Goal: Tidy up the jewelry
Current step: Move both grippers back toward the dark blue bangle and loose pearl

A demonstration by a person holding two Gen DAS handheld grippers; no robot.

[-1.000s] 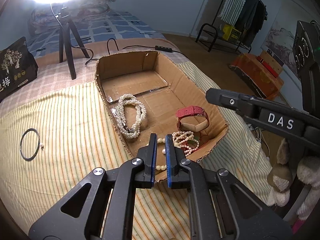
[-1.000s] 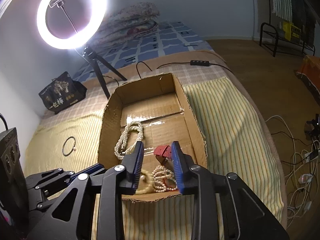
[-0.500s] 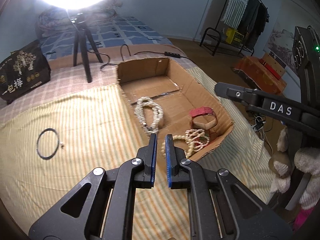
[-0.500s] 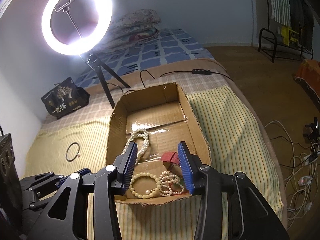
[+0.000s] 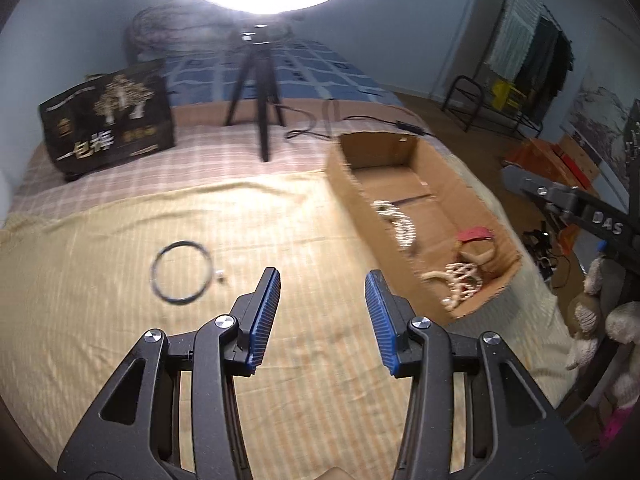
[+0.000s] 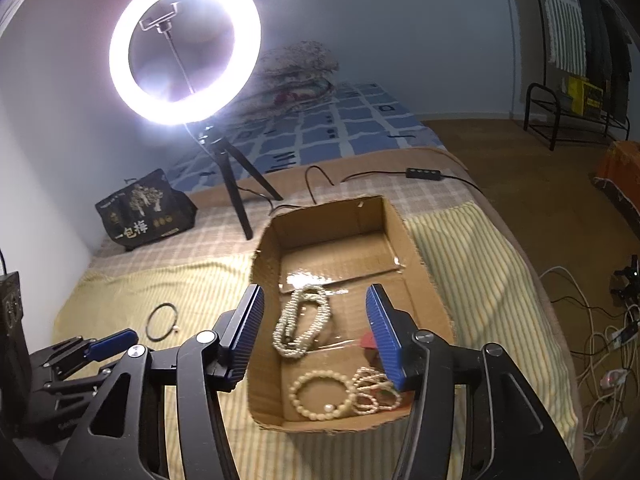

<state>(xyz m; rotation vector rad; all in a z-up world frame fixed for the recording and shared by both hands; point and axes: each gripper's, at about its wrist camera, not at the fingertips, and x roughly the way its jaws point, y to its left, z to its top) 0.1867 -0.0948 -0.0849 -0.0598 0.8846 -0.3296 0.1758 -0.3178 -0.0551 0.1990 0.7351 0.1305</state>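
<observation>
Over the striped yellow cloth (image 5: 120, 340) the left gripper (image 5: 322, 280) is opening with nothing between its jaws, near the black ring (image 5: 181, 272), while the right gripper (image 6: 314, 296), also opening and empty, hangs above the cardboard box (image 6: 434, 312) holding the pearl necklace (image 6: 302, 326) and bead bracelets (image 6: 320, 396).

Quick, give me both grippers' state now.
Left gripper: jaws opening, nothing between them, over the striped yellow cloth.
Right gripper: jaws opening, holding nothing, above the brown cardboard box.
</observation>
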